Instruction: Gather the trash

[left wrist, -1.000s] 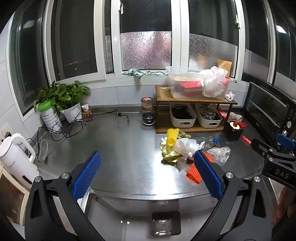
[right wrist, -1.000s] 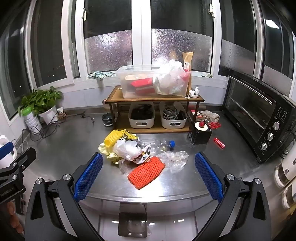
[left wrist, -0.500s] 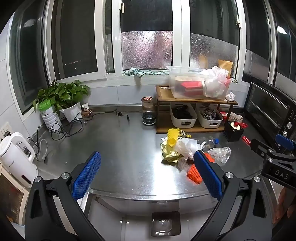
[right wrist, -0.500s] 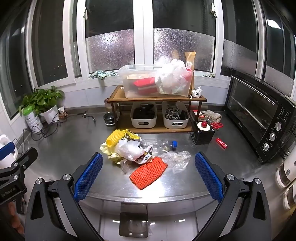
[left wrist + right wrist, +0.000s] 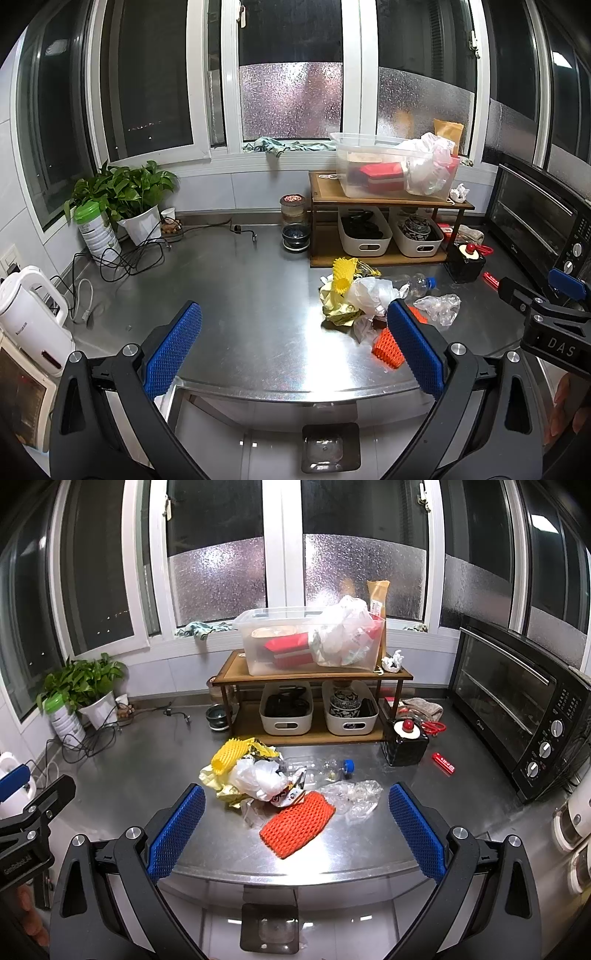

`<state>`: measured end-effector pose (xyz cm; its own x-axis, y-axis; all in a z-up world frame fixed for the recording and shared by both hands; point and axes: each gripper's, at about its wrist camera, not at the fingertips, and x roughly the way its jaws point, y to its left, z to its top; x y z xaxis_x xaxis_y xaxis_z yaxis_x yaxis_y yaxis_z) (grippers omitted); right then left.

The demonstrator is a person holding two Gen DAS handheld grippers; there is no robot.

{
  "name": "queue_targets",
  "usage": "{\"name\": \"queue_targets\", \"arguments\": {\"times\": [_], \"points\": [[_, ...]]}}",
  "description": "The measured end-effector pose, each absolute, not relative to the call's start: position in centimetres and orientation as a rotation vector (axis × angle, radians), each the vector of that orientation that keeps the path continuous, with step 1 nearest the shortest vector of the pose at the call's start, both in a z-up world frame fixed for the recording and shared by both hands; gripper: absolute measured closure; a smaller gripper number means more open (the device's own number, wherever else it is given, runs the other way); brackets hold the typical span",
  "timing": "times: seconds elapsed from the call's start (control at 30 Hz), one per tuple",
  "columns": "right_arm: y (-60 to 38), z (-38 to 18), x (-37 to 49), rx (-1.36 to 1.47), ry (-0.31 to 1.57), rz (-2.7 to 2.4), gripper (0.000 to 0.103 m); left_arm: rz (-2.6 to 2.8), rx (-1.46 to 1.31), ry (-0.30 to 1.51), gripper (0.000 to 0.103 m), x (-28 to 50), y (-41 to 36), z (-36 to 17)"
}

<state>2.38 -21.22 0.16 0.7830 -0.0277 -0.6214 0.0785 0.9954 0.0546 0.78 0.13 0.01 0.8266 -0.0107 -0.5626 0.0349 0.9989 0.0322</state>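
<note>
A trash pile lies on the steel counter (image 5: 147, 775): an orange foam net (image 5: 297, 825), a yellow foam net (image 5: 229, 757), a white plastic bag (image 5: 258, 777), clear crumpled plastic (image 5: 352, 794) and an empty clear bottle with a blue cap (image 5: 332, 767). My right gripper (image 5: 293, 830) is open and empty, held at the counter's front edge just short of the orange net. My left gripper (image 5: 293, 350) is open and empty, to the left of the pile; the orange net (image 5: 386, 349) shows beside its right finger, with the yellow net (image 5: 341, 275) beyond.
A wooden shelf (image 5: 314, 674) with a clear bin and two white baskets stands behind the pile. A black oven (image 5: 517, 709) is at the right. A black box (image 5: 406, 744), a red lighter (image 5: 443, 763), a plant (image 5: 125, 199), cables and a white kettle (image 5: 29, 314) are around.
Both grippers have drifted slightly forward toward the counter; the pile looks a little nearer. Nothing has been grasped or moved.
</note>
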Motion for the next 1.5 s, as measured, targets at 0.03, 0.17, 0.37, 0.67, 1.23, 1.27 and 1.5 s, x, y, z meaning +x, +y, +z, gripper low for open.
{"name": "queue_targets", "arguments": {"times": [0.03, 0.17, 0.37, 0.67, 1.23, 1.27, 1.5], "points": [[-21.2, 0.2, 2.4, 0.079, 0.67, -0.057, 0.003, -0.024, 0.04, 0.597, 0.008, 0.8, 0.1, 0.0], [-21.2, 0.3, 2.5, 0.08, 0.669, -0.056, 0.003, -0.021, 0.037, 0.595, 0.008, 1.1, 0.2, 0.1], [-21.0, 0.6, 2.4, 0.077, 0.667, -0.054, 0.003, -0.018, 0.03, 0.59, 0.008, 0.9, 0.5, 0.3], [-20.8, 0.8, 2.2, 0.077, 0.667, -0.049, 0.003, -0.015, 0.028, 0.58, 0.008, 0.4, 0.4, 0.3], [-20.7, 1.3, 1.4, 0.079, 0.665, -0.043, 0.003, -0.01, 0.033, 0.566, 0.008, -0.9, 0.2, 0.8], [-20.7, 1.2, 1.4, 0.08, 0.664, -0.043, 0.003, -0.008, 0.031, 0.565, 0.008, -0.9, 0.2, 0.9], [-20.7, 1.3, 1.1, 0.078, 0.663, -0.04, 0.003, -0.009, 0.031, 0.565, 0.008, -1.1, 0.3, 0.9]]}}
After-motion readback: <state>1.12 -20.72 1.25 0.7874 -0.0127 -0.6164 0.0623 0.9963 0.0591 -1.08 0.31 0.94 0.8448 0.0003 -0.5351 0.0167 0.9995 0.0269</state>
